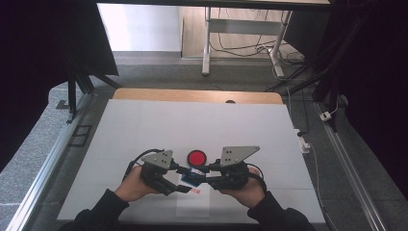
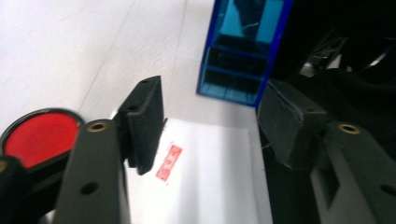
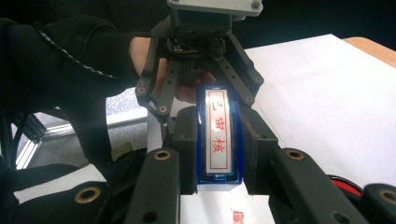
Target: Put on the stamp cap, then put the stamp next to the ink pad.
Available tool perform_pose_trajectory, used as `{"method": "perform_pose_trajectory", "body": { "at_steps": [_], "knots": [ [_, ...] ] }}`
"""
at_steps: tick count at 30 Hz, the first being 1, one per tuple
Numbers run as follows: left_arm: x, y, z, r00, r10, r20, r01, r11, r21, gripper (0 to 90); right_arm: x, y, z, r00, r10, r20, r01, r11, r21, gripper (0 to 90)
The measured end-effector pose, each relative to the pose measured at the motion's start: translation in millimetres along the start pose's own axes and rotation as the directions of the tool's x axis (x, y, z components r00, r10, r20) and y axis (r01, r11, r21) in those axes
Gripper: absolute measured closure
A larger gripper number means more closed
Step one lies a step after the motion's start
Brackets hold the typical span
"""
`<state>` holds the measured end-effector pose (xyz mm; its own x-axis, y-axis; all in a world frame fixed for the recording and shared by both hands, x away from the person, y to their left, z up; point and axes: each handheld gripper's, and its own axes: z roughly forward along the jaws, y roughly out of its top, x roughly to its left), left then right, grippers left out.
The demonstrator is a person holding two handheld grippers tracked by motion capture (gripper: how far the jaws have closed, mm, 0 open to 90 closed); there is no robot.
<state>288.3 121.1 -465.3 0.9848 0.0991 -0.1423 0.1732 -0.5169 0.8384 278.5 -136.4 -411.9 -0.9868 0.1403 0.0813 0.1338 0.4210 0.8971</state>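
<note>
Blue stamp (image 3: 218, 140) sits clamped in my right tool (image 3: 218, 154), just above the white paper (image 2: 219, 177) on the bench; my left tool (image 2: 210, 126) gapes open beside it.

High view looks down on the counter (image 1: 144, 125); both claw views sit close, sharing the stamp (image 3: 218, 135).

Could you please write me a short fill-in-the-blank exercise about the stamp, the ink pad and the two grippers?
1. The right gripper is shut on a ____ stamp.
2. The round ink pad is ____ in colour.
3. The left gripper is ____, holding nothing.
4. The paper under the grippers bears a red ____.

Missing words: blue; red; open; stamp mark
</note>
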Motion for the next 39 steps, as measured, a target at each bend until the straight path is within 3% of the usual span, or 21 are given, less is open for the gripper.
{"method": "perform_pose_trajectory", "body": {
  "at_steps": [9,16,26,33,39],
  "knots": [
    [-5.9,-2.2,-11.1,0.9952,-0.049,-0.085,0.049,0.9988,-0.001,28.2,-0.2,0.5,-2.5,0.9998,0.006,0.017,-0.006,1.0,-0.007,70.9],
    [-10.7,-5.9,-19.7,0.9852,-0.097,-0.141,0.098,0.9952,-0.006,18.9,-0.2,0.9,-4.1,0.9997,0.006,0.022,-0.006,1.0,-0.01,70.9],
    [-19.1,-14.9,-28.2,0.961,-0.162,-0.224,0.172,0.9849,0.023,8.6,-1.7,-0.2,-6.5,0.9986,0.021,0.049,-0.021,1.0,-0.006,70.8],
    [-24.0,-21.9,-37.9,0.9372,-0.227,-0.265,0.234,0.9723,-0.007,3.4,-3.6,-0.3,-8.6,0.9968,0.034,0.073,-0.034,0.999,-0.003,70.8],
    [-30.3,-29.5,-46.4,0.9173,-0.257,-0.304,0.265,0.9642,-0.017,2.7,-4.4,-0.6,-10.0,0.9955,0.038,0.087,-0.038,0.999,-0.001,70.9]
  ]
}}
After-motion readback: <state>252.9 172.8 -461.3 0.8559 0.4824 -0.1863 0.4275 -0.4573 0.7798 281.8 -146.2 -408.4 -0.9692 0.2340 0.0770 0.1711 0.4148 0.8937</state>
